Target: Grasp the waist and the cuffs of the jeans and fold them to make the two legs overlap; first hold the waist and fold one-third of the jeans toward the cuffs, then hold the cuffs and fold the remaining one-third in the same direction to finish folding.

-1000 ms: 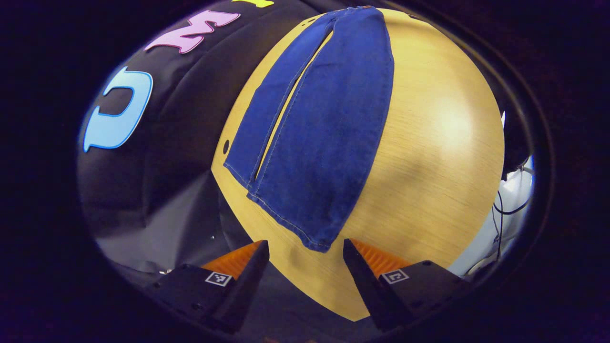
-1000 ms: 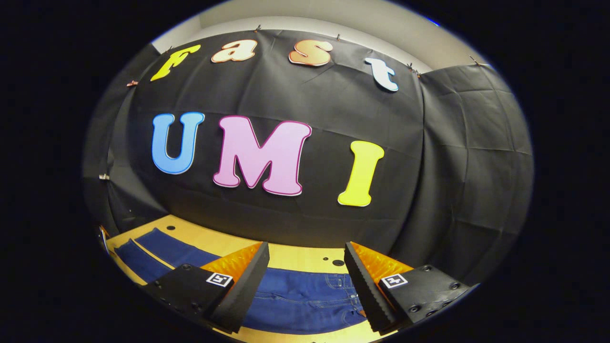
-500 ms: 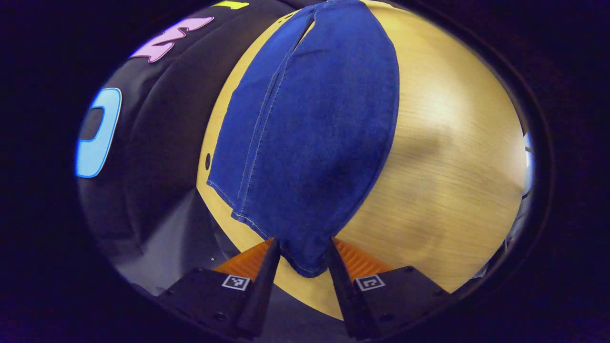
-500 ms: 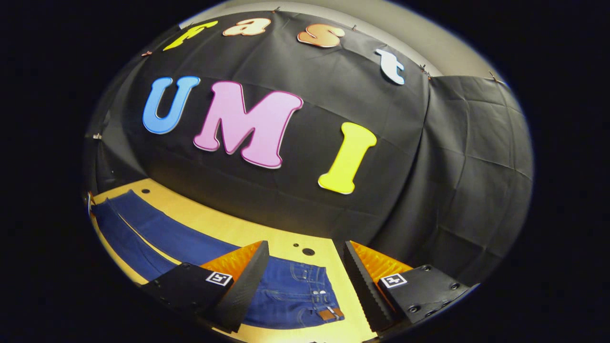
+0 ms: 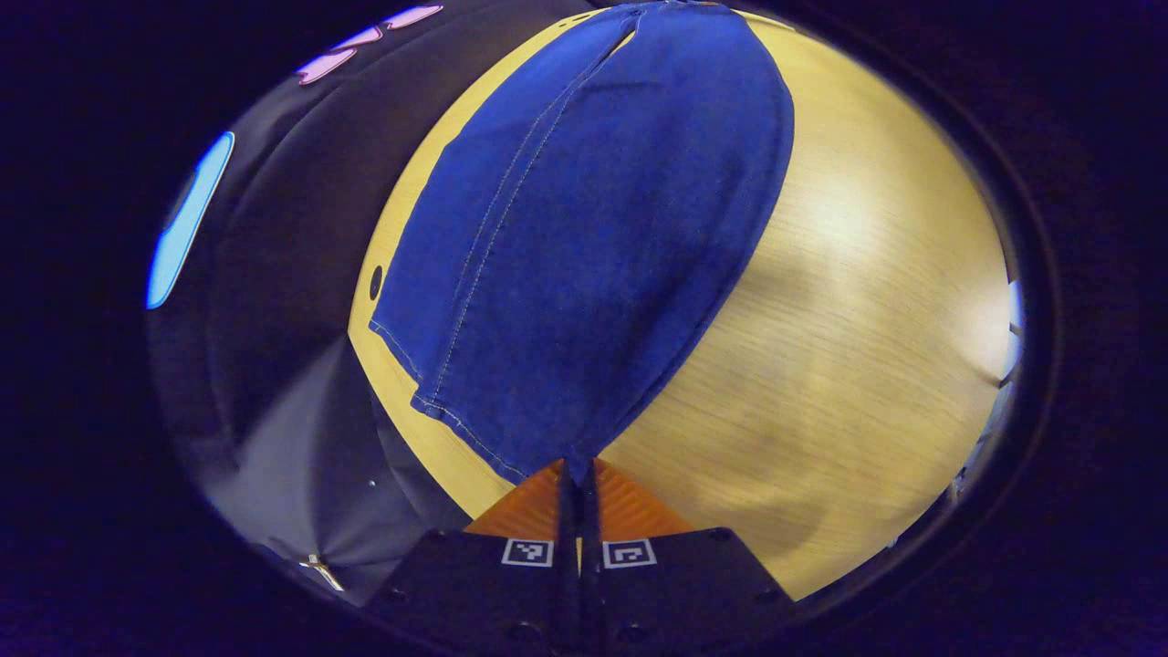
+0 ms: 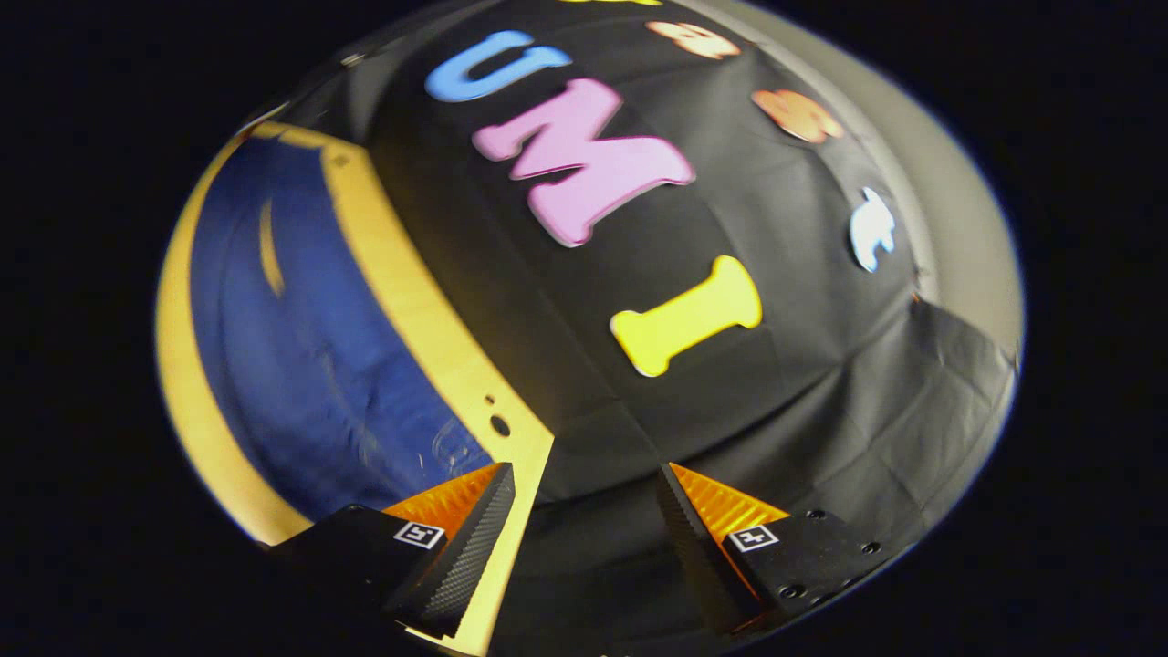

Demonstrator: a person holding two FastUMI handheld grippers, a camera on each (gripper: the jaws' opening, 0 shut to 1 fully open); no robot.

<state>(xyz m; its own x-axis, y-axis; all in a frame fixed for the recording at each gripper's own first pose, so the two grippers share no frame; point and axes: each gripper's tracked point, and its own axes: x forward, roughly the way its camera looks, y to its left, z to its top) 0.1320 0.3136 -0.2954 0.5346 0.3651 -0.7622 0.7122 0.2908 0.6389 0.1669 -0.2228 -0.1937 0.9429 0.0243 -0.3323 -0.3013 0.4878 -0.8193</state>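
The jeans (image 5: 584, 237) lie flat on the bench (image 5: 849, 301), long axis running away from the left gripper (image 5: 577, 474), cuffs nearest. The left gripper is closed on the cuff corner. The right gripper (image 6: 584, 488) is wide apart, empty, at the bench's edge.

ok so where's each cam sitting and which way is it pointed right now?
Left gripper view: rides on the left claw, low at the cuff end, looking along the dark blue denim jeans on the light wooden table; its own fingers are closed on the cuff corner.
Right gripper view: rides on the right claw, tilted, facing the black cloth wall past the table's edge; its own fingers are spread, holding nothing.
Shared: the jeans and the table.
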